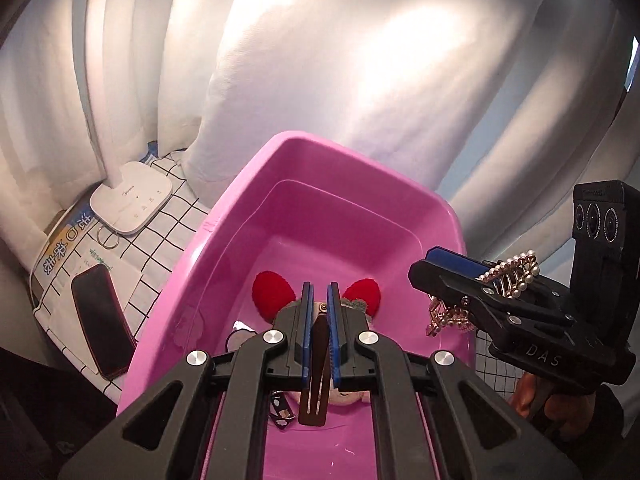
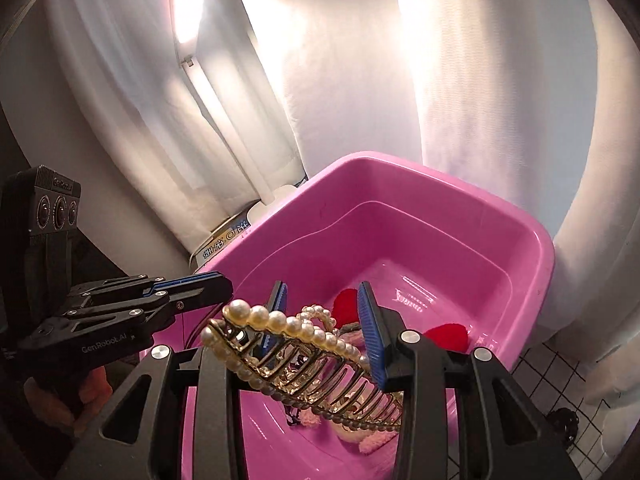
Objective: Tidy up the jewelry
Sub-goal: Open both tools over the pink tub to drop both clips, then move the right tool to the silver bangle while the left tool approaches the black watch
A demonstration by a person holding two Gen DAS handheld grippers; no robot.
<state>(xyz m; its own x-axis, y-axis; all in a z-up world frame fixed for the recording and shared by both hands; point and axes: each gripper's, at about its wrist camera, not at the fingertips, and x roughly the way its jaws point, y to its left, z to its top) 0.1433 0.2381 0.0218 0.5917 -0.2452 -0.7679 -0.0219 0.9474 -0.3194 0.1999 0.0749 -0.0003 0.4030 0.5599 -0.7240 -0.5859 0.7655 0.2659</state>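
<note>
A pink plastic tub (image 1: pixel 224 248) (image 2: pixel 532 248) holds a plush hair piece with red ears (image 1: pixel 276 294) (image 2: pixel 446 336). My left gripper (image 1: pixel 320 320) is above the tub, shut on a flat brown hair clip (image 1: pixel 316 384) that hangs down between its blue pads. It shows in the right wrist view (image 2: pixel 192 286) at the tub's left rim. My right gripper (image 2: pixel 324 320) is shut on a gold hair claw with pearls (image 2: pixel 288 340), held over the tub's near side. It shows in the left wrist view (image 1: pixel 448 272) with the pearl claw (image 1: pixel 512 276).
A white lamp base (image 1: pixel 130 202) stands on a white grid cloth (image 1: pixel 176 216) left of the tub. A black phone (image 1: pixel 102 320) lies on papers there. White curtains hang behind. A small dark item (image 1: pixel 282 410) lies in the tub.
</note>
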